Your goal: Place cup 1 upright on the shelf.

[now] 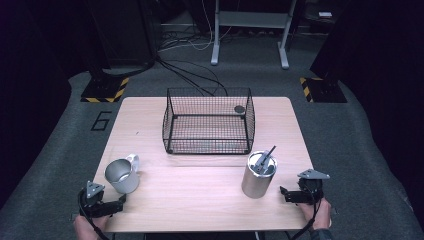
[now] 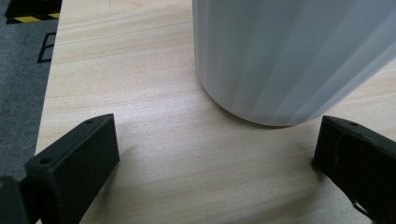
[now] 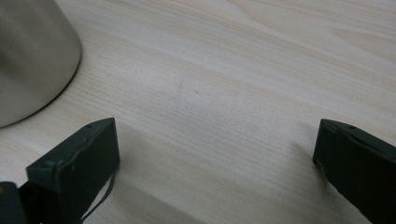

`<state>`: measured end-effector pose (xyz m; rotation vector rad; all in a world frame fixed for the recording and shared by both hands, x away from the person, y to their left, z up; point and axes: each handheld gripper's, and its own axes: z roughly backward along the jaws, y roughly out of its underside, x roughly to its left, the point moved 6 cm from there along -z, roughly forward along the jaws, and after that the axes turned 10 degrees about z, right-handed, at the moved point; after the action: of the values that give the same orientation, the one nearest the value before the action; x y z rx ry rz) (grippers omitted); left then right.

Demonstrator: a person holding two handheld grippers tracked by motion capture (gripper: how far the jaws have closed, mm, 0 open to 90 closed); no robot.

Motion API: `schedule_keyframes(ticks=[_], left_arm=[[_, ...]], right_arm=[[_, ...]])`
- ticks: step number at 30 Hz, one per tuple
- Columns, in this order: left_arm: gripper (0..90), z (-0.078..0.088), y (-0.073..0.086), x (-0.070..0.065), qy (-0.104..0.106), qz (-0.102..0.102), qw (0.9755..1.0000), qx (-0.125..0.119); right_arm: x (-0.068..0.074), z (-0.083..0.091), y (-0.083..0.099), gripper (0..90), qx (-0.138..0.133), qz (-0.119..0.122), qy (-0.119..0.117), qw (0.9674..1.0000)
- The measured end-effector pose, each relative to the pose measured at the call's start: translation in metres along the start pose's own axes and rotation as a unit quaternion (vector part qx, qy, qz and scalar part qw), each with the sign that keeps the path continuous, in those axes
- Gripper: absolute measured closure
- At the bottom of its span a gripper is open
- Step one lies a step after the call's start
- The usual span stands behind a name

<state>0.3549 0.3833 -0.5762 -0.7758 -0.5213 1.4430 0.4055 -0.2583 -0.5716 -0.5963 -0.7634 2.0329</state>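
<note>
The white mug (image 1: 122,175) sits at the lower left of the high view, handle turned toward the upper right, just ahead of my left hand-held gripper (image 1: 119,202). In the left gripper view its ribbed wall (image 2: 280,56) stands upright in the upper right of the frame, ahead of the jaws and nearer the right one, which are spread wide and pinching nothing. I judge this as a lined-up approach: the mug stands near the counter's (image 1: 200,200) front edge so I can reach it without stretching.

The steel canister (image 1: 258,175), with a dark utensil (image 1: 265,157) leaning out of it, stands at lower right, just left of my right hand-held gripper (image 1: 286,194). That gripper is also spread and empty; in its own view the canister (image 3: 32,56) fills the upper left corner, off the jaw line.

Both hands lie low at the bottom edge, grippers pointing inward. The wire basket (image 1: 208,122) waits at centre, probably the destination.
</note>
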Motion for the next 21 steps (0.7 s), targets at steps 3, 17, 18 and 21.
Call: schedule_keyframes(ticks=[3, 17, 18, 21], left_arm=[[0.0, 0.000, 0.000, 0.000, 0.001, -0.001, 1.0000, 0.003], [0.0, 0.000, 0.000, 0.000, -0.001, 0.000, 1.0000, -0.003], [0.0, 0.000, 0.000, 0.000, 0.001, -0.001, 1.0000, 0.003], [0.0, 0.000, 0.000, 0.000, -0.001, 0.000, 1.0000, -0.003]], right_arm=[[0.000, 0.000, 0.000, 0.0, 0.002, 0.001, 0.000, 1.0000], [0.000, 0.011, -0.006, 0.0, 0.007, -0.015, -0.021, 0.9996], [0.000, 0.013, -0.007, 0.0, 0.006, -0.014, -0.022, 0.9996], [0.005, 0.023, -0.014, 0.0, 0.000, -0.015, -0.026, 0.9995]])
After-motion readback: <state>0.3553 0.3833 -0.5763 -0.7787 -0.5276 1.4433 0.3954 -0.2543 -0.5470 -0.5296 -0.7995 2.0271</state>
